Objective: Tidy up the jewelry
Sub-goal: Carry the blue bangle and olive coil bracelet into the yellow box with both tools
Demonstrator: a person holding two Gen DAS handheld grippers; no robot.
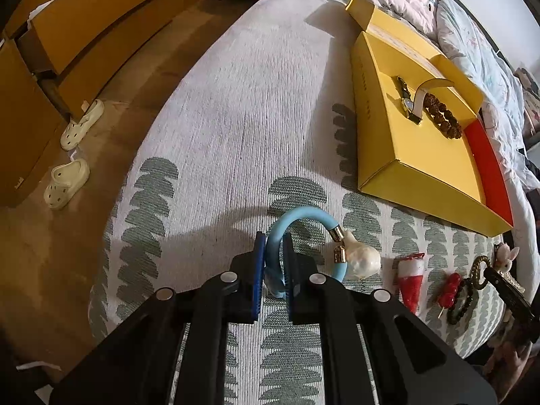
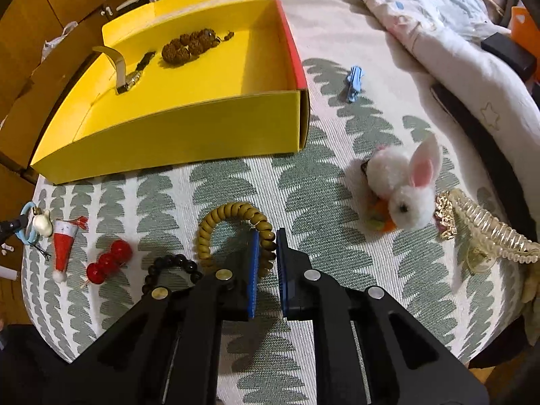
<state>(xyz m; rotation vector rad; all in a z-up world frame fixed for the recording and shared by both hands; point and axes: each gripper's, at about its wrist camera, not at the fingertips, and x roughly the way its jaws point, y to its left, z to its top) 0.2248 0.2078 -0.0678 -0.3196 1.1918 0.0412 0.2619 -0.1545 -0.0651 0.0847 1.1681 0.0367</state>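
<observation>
left gripper (image 1: 273,253) — clamps blue bracelet (image 1: 297,216) | right gripper (image 2: 267,253) — clamps coil band (image 2: 233,212)

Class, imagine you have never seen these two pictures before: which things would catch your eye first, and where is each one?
The bright yellow box on the leaf-patterned bedspread stands out first, with a brown bead bracelet and a watch inside. Nearer the cameras, the left gripper pinches a light blue bracelet, and the right gripper pinches an olive spiral hair tie. A fluffy white rabbit lies right of the box.
</observation>
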